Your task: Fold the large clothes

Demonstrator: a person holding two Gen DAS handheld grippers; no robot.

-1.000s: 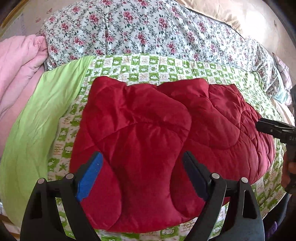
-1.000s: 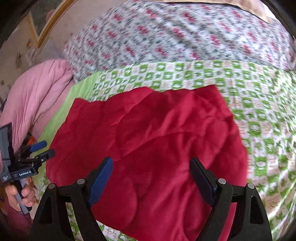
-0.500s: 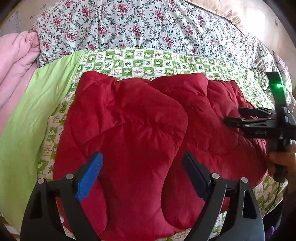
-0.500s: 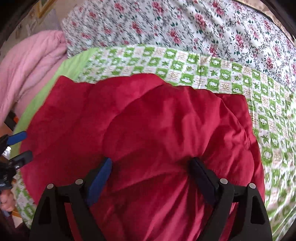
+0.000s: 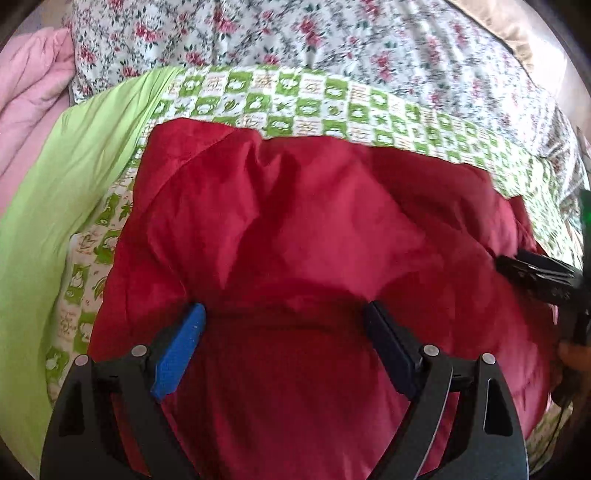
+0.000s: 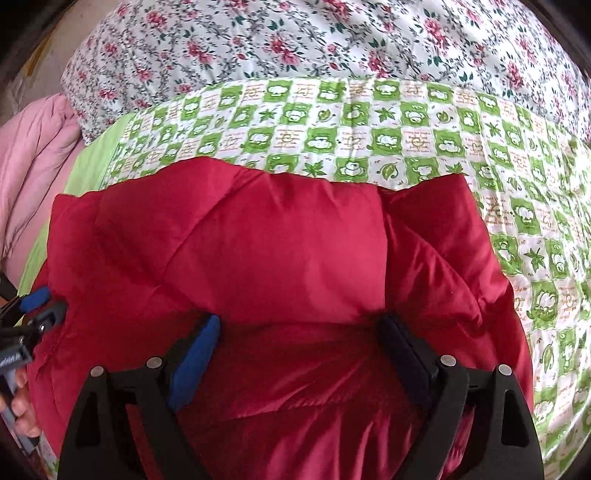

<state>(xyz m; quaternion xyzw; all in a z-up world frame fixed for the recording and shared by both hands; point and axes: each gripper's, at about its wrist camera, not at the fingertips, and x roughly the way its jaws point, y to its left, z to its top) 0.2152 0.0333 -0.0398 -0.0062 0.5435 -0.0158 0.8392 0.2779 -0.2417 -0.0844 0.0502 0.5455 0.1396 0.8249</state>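
A red padded jacket [image 5: 314, 221] lies folded on a green checked quilt [image 5: 295, 96]. My left gripper [image 5: 282, 310] points steeply down at the jacket's near left part, jaws wide apart. Its fingertips dent the cloth, and a bulge of red fabric sits between them. My right gripper [image 6: 299, 320] stands the same way on the jacket [image 6: 258, 251] further right, wide open with puffed fabric between its pads. Each gripper shows in the other's view: the right one [image 5: 535, 273] at the right edge, the left one [image 6: 37, 310] at the left edge, held by a hand.
The quilt [image 6: 332, 125] spreads beyond and to the right of the jacket, with a plain lime green side [image 5: 55, 184] at the left. A floral duvet [image 5: 332, 33] lies heaped behind, and a pink blanket [image 5: 29, 92] at the far left.
Both grippers have come down and forward onto the jacket. Their fingertips, above the cloth before, now press into it. The jacket's top has wrinkled between them.
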